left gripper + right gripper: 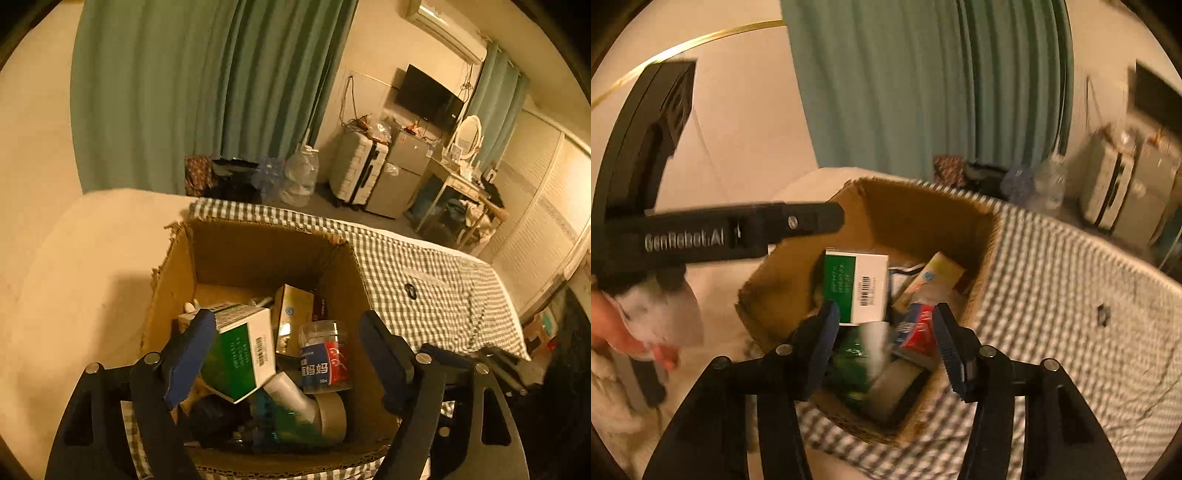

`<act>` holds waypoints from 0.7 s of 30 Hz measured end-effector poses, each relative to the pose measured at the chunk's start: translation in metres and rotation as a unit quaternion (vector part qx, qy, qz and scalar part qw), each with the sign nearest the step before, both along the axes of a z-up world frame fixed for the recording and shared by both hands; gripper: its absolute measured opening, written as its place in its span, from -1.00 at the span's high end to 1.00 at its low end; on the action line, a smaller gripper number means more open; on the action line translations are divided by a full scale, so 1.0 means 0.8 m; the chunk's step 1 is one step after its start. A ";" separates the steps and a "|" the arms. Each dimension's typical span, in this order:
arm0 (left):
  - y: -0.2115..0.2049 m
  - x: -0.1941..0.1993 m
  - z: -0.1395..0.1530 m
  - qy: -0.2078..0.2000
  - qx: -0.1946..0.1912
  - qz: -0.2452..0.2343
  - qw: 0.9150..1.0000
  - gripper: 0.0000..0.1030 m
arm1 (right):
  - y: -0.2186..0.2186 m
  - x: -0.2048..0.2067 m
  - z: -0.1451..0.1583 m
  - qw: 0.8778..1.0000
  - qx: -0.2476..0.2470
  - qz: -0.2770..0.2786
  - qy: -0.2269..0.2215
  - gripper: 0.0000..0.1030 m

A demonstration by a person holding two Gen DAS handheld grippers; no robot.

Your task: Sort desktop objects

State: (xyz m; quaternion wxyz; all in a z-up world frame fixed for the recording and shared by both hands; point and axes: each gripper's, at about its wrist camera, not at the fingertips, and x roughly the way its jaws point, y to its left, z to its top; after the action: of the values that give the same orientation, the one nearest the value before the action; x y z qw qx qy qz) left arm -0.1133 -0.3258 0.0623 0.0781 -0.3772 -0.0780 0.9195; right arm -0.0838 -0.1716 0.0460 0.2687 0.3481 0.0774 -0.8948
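Currently both grippers hang over an open brown cardboard box (236, 254) that sits on a green-and-white checked cloth (424, 280). Left gripper (288, 354): jaws spread wide, nothing between the blue pads, which touch none of the contents. Right gripper (884, 343): jaws apart, also holding nothing; view blurred. Inside the box: a green-and-white rectangular carton (240, 350) lying tilted on top, a gold-coloured carton (293, 317) upright beside it, a clear plastic jar with a blue-and-red label (325, 354), a roll of brown tape (330, 415) at the near corner. A hand in a white fluffy sleeve (631, 332) shows at the right camera's left edge.
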 end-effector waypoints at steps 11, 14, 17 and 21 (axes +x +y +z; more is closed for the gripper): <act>0.066 0.020 0.012 0.035 -0.051 0.039 0.997 -0.86 | 0.109 0.005 0.025 0.997 -0.008 -0.064 0.053 -0.18; 0.095 0.025 0.011 0.039 -0.055 0.039 0.997 -0.92 | 0.154 0.003 0.036 0.994 -0.024 -0.089 0.063 -0.27; 0.130 0.022 0.007 0.051 -0.072 0.049 0.995 -1.00 | 0.207 0.003 0.044 0.989 -0.039 -0.103 0.095 -0.62; 0.170 0.005 -0.002 0.057 -0.063 0.064 0.994 -1.00 | 0.269 0.003 0.047 0.981 -0.020 -0.116 0.151 -0.97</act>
State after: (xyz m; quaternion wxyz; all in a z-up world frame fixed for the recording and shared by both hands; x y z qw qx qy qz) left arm -0.1095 -0.1898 0.0606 -0.0001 -0.3223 -0.0393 0.9458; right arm -0.0816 0.0439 0.0836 0.1546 0.2099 0.0586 -0.9636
